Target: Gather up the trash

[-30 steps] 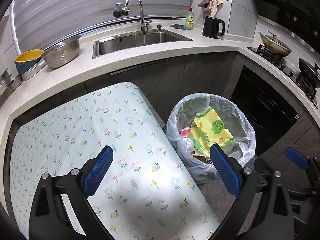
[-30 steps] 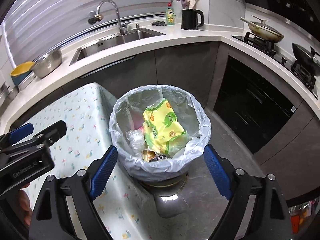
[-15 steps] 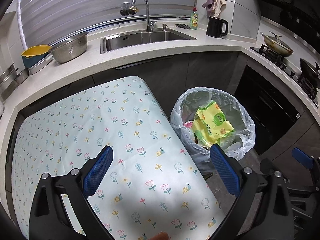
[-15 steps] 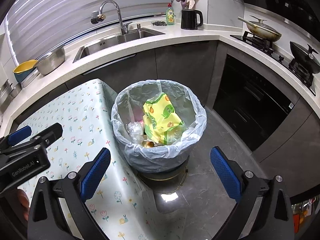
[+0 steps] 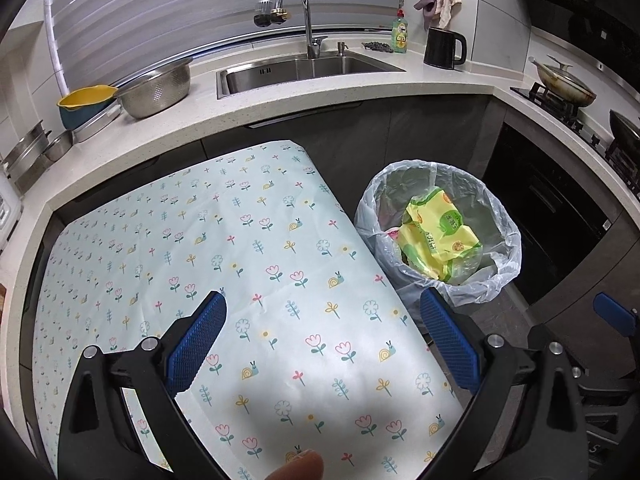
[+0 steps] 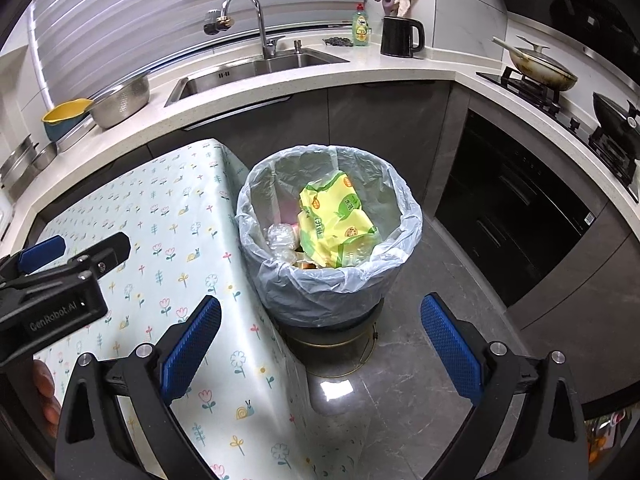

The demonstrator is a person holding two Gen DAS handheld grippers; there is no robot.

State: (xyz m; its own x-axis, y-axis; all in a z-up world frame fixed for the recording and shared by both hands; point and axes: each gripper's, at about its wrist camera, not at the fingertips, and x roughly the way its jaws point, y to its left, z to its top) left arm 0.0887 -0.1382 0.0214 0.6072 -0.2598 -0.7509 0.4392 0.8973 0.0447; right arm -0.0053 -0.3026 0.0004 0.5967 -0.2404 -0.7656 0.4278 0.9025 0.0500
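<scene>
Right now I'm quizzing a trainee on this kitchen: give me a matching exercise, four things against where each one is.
Things:
1. yellow wrapper
2. kettle
3. colander
4. frying pan

Places:
A. on the stove
B. left of the sink
C. in the trash bin
D. counter corner, right of the sink

Pairs: 1-C, 2-D, 3-B, 4-A

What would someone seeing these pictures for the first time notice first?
Probably the bright yellow-green wrapper lying on top of the rubbish in the bag-lined trash bin, which stands on the floor right beside the table. Next comes the flowered tablecloth with nothing on it, filling the left view. Both the left gripper and the right gripper hang wide open and hold nothing.
</scene>
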